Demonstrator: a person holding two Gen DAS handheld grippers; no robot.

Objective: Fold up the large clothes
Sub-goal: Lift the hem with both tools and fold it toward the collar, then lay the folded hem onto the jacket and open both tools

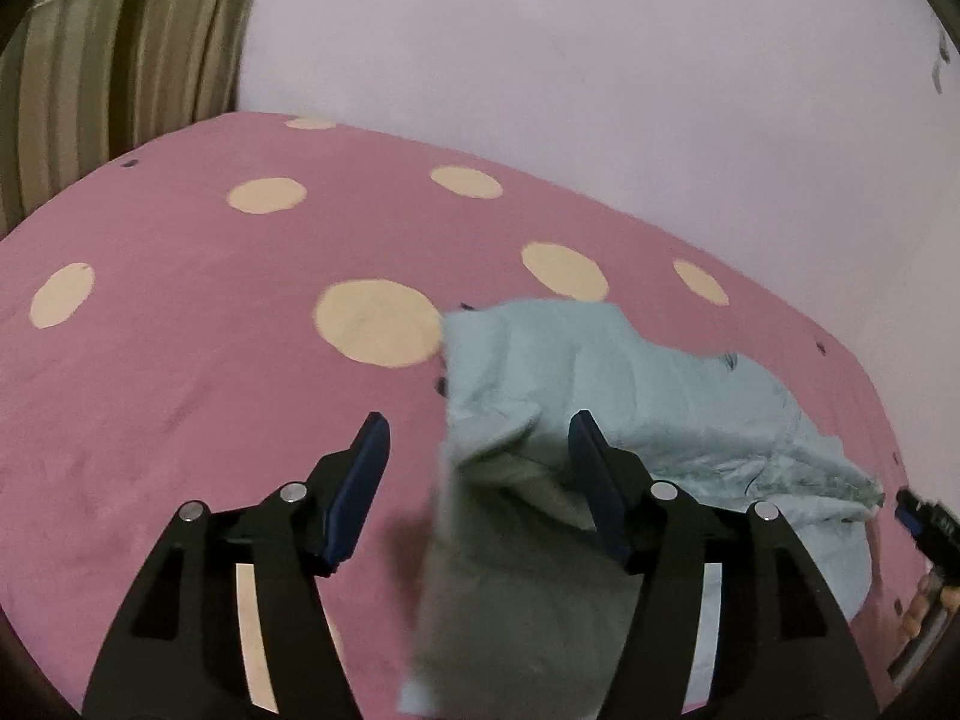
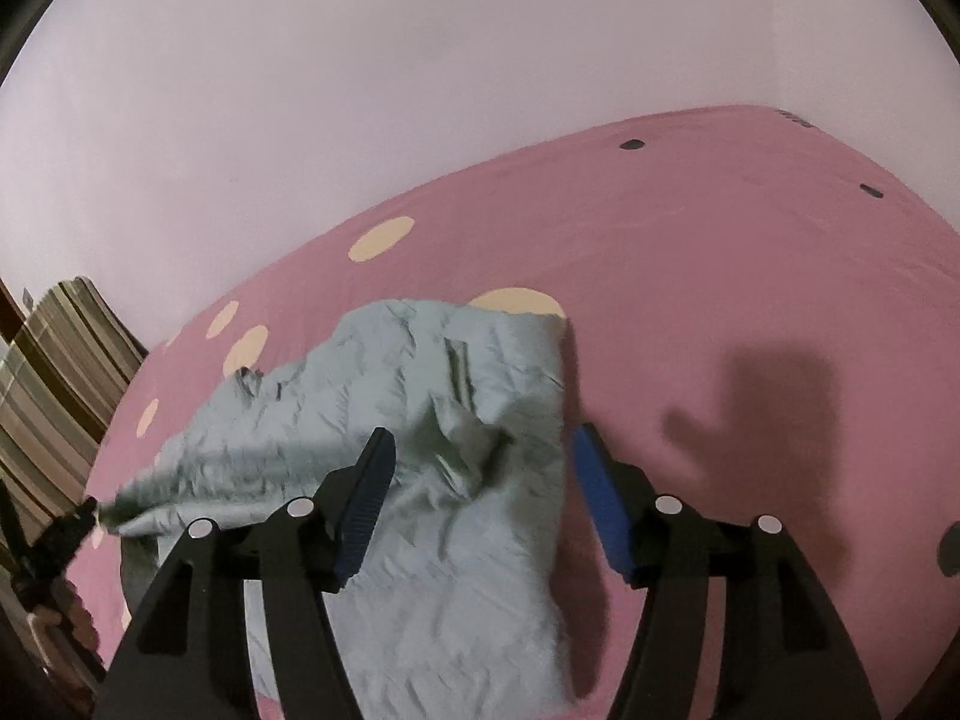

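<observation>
Both grippers stand wide, holding nothing. The cloth (image 2: 432, 420) lies rumpled mid-bed (image 1: 180, 360), its long axis running between them: left gripper (image 1: 474, 438) over one end, right gripper (image 2: 480, 456) over the other, equally near.

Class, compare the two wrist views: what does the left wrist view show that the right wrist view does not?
Only the left view: the left gripper open with the garment hanging blurred between its fingers, and a fingertip at the right edge. Only the right view: the right gripper open over the garment, and a dark shadow on the bed. Both: garment, pink dotted bed, striped curtain, pale wall.
</observation>
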